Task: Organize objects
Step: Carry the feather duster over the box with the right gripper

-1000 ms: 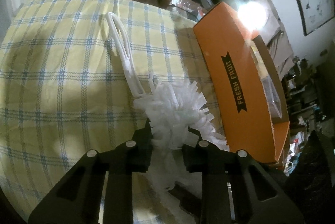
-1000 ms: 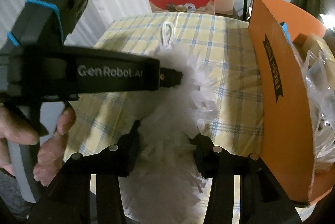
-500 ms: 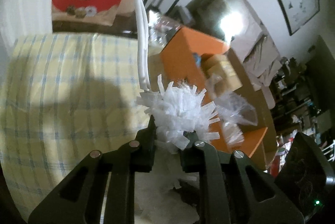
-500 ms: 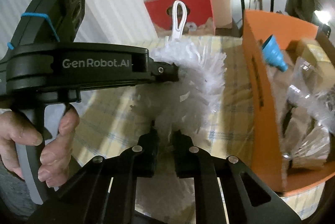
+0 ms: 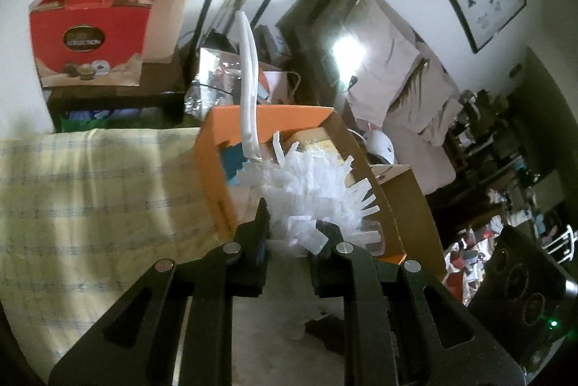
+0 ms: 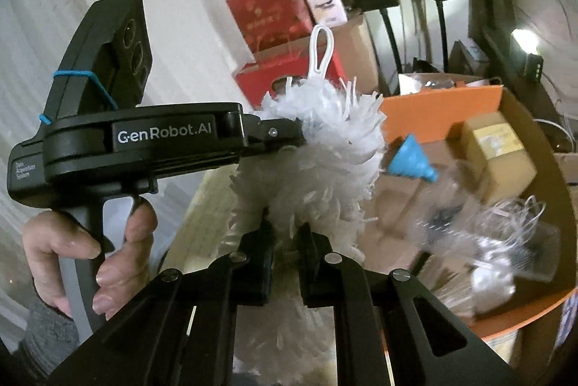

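A white fluffy duster (image 5: 310, 191) with a white loop handle (image 5: 249, 86) hangs in the air, held by both grippers. My left gripper (image 5: 290, 236) is shut on its frilly head, handle pointing up. In the right wrist view my right gripper (image 6: 287, 241) is shut on the lower part of the duster (image 6: 318, 147), and the left gripper (image 6: 285, 133) comes in from the left, held by a hand (image 6: 108, 248). The orange cardboard box (image 5: 213, 165) lies just beyond the duster, open at the top.
The orange box (image 6: 444, 104) holds a blue funnel (image 6: 412, 162), a tan carton (image 6: 495, 155) and clear plastic packaging (image 6: 505, 248). A yellow checked tablecloth (image 5: 90, 205) covers the table on the left. Red gift bags (image 5: 90, 35), speaker stands and clutter fill the background.
Both grippers have lifted the duster off the tablecloth and carried it towards the orange box. The right gripper's jaws closed onto the duster. The box's inside now shows.
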{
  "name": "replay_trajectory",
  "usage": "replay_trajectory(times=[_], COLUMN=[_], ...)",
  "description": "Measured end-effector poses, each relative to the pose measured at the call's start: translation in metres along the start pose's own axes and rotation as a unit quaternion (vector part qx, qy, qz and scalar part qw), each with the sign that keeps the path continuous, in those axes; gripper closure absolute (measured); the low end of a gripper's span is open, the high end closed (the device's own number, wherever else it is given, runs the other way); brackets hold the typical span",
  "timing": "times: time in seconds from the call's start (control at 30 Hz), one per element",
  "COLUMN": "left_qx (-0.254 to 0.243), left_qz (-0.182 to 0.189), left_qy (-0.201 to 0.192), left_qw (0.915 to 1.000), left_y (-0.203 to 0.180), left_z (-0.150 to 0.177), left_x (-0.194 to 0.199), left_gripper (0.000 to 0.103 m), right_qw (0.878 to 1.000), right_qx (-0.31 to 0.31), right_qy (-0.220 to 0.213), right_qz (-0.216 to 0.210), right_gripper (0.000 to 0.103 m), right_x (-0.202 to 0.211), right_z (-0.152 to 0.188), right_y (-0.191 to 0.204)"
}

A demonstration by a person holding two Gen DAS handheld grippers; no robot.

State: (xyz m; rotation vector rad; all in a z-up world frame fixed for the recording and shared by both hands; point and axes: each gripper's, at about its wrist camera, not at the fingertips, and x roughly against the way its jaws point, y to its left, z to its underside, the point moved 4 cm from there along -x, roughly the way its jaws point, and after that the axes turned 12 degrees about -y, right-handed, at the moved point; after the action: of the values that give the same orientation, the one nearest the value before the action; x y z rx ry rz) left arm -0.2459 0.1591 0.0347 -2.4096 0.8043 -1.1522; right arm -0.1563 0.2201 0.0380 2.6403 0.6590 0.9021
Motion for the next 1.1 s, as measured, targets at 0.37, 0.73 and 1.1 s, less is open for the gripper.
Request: replay_trajectory(times=[0.37, 0.73, 1.1], left_qx=[0.020, 0.011, -0.010], left_qz=[-0.006, -0.022, -0.032], left_qy=[0.040, 0.075, 0.110], left_qw=[0.9990, 0.9969, 0.9934], left_y=[-0.008, -0.010, -0.019], left_z=[0.010, 0.029, 0.038], left_x=[-0.068, -0.110, -0.133], left_gripper=[0.087, 0.087, 0.087], right_qw=[0.999, 0.994, 0.996], right_qx=[-0.008, 0.034, -0.003], right_qy=[0.030, 0.060, 0.071], right_qz=[0.027, 0.086, 0.060], right_gripper=[0.094, 0.094, 0.096], right_x=[-0.005, -0.031, -0.022], right_z=[-0.003, 0.018, 0.024], right_y=[-0.090, -0.122, -0.132])
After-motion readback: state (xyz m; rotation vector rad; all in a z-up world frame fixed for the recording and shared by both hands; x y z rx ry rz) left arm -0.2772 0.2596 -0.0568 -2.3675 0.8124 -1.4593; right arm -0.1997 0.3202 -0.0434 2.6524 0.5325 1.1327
